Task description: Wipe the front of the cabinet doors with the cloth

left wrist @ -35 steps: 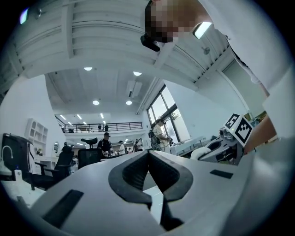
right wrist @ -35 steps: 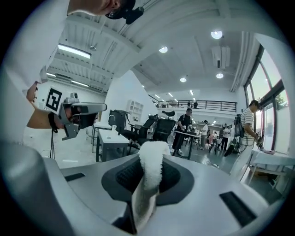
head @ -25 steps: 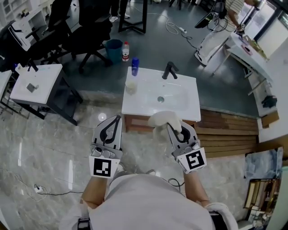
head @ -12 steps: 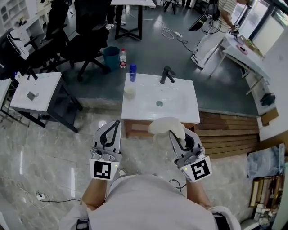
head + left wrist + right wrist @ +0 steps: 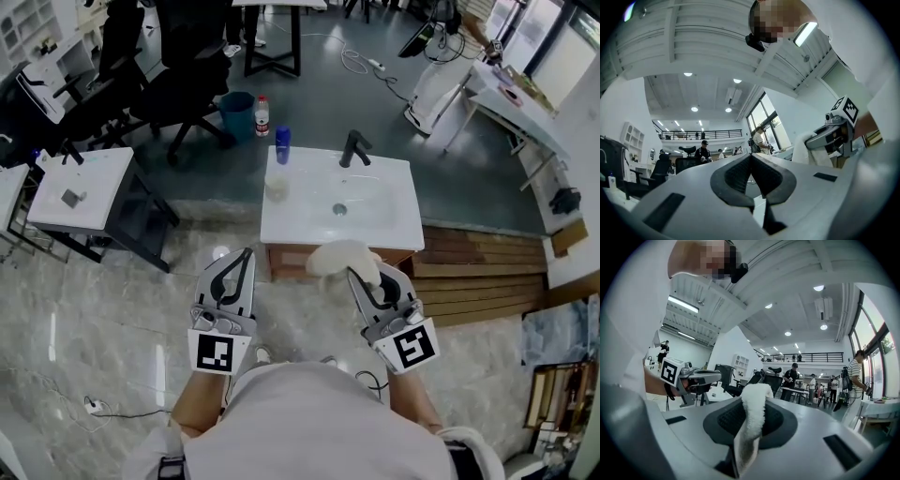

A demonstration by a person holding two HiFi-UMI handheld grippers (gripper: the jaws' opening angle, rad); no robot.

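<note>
The white cloth [image 5: 342, 255] is bunched up and held in my right gripper [image 5: 354, 273], which is shut on it; in the right gripper view the cloth [image 5: 752, 420] stands up between the jaws. It hangs just in front of the wooden cabinet [image 5: 292, 256] under the white sink top [image 5: 281, 220], and from above only a thin strip of the cabinet front shows. My left gripper [image 5: 247, 251] is shut with nothing in it, level with the cabinet's left corner. In the left gripper view the jaws meet at the left gripper's tip [image 5: 751, 157].
On the sink top stand a black faucet [image 5: 353, 147], a blue bottle [image 5: 281, 143] and a pale cup [image 5: 276, 185]. A small white table [image 5: 75, 187] stands at left, black chairs [image 5: 178, 84] behind it, wooden planks [image 5: 478, 272] at right. A cable [image 5: 94, 406] lies on the marble floor.
The head view has shifted a little, so the sink sits slightly differently in frame. Both grippers hold about the same places, the right one still with the cloth.
</note>
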